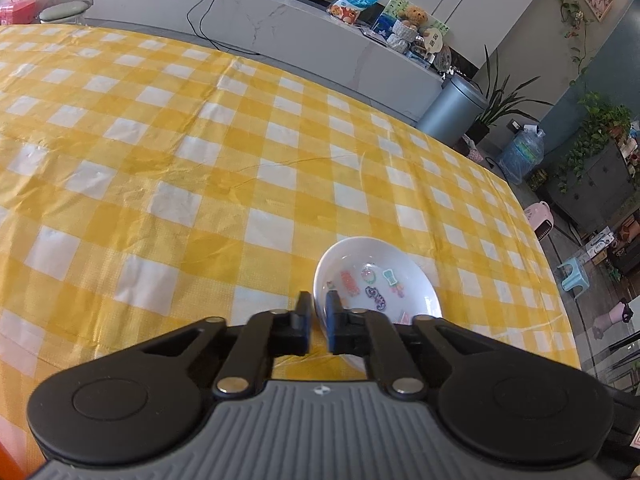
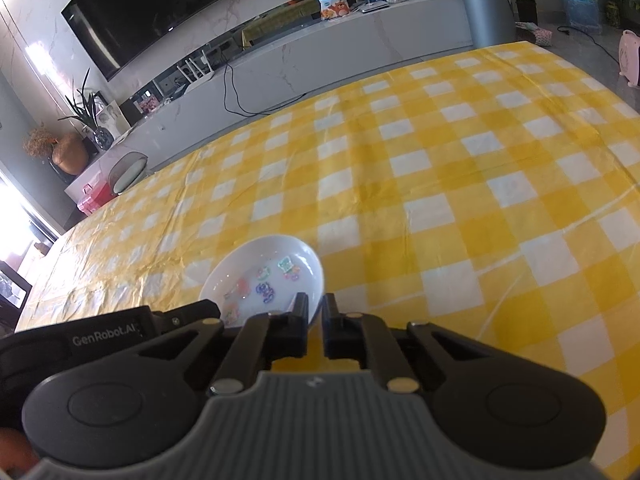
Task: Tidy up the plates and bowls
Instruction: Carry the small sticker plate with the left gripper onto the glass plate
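We see one plate (image 1: 376,276), white and shallow with small coloured cartoon figures on its floor, lying on the yellow-checked cloth (image 1: 168,152) near the table's near edge. It is the only dish in either view, so we cannot tell where it is meant to go; no stack or second bowl shows.

Both claws have it by the rim, from opposite sides. In the left wrist view the left gripper (image 1: 319,322) has its jaws pressed together on the plate's near-left rim, one finger outside the wall and the blue-padded one inside. In the right wrist view the right gripper (image 2: 316,322) pinches the near-right rim (image 2: 318,280) the same way, one finger in the dish and the other out. The body of the left tool (image 2: 108,332) shows at that view's lower left, so the two stand close beside each other.

We judge the two-sided hold is chosen because a low, sloping, glazed rim gives a thin bite: one pinch alone would let the plate tilt or slip, while two share the weight and keep it level. Both tools slant downward, which lets a finger reach over the lip. The plate appears to rest on the cloth; the lift seems not yet begun. The rest of the table is bare cloth.
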The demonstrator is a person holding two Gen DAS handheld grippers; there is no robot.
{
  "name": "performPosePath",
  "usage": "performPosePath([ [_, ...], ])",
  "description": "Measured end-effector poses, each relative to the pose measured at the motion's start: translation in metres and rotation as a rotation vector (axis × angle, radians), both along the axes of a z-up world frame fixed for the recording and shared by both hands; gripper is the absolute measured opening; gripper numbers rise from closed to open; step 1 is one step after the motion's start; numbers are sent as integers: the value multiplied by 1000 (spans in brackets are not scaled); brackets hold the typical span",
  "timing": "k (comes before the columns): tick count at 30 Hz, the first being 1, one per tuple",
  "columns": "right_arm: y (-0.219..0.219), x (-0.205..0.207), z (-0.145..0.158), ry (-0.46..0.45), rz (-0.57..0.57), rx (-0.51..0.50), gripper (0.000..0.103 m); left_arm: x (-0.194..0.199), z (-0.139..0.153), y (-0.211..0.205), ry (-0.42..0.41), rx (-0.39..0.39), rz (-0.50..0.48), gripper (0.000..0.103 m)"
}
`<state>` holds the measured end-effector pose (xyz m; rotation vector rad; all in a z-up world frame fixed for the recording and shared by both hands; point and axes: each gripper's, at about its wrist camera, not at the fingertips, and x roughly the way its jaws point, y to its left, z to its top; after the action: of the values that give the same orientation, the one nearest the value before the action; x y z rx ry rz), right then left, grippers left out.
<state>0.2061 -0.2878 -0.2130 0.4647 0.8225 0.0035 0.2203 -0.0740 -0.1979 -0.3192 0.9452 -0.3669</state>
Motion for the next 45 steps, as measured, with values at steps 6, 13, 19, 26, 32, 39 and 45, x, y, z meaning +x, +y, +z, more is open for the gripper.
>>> performPosePath([
  [6,0,-6,9,-26,11,-9,3,-11,15,1,-23,3,-11,6],
  [13,4,-32,31,-37,14,-8,3,-40,40,9,-18,-9,-17,6],
  [19,14,-68,50,-25,1,-21,3,-69,59,13,-18,2,-29,6],
  [26,22,-118,68,-57,-19,-15,3,-104,75,17,-39,14,-51,6],
  [32,24,-153,70,-61,-25,-3,3,-133,69,20,-18,20,-68,6],
  [39,20,-175,52,-35,-36,26,3,-149,50,18,33,18,-86,8],
  [45,12,-171,37,-10,-37,69,3,-145,34,18,80,26,-65,8],
])
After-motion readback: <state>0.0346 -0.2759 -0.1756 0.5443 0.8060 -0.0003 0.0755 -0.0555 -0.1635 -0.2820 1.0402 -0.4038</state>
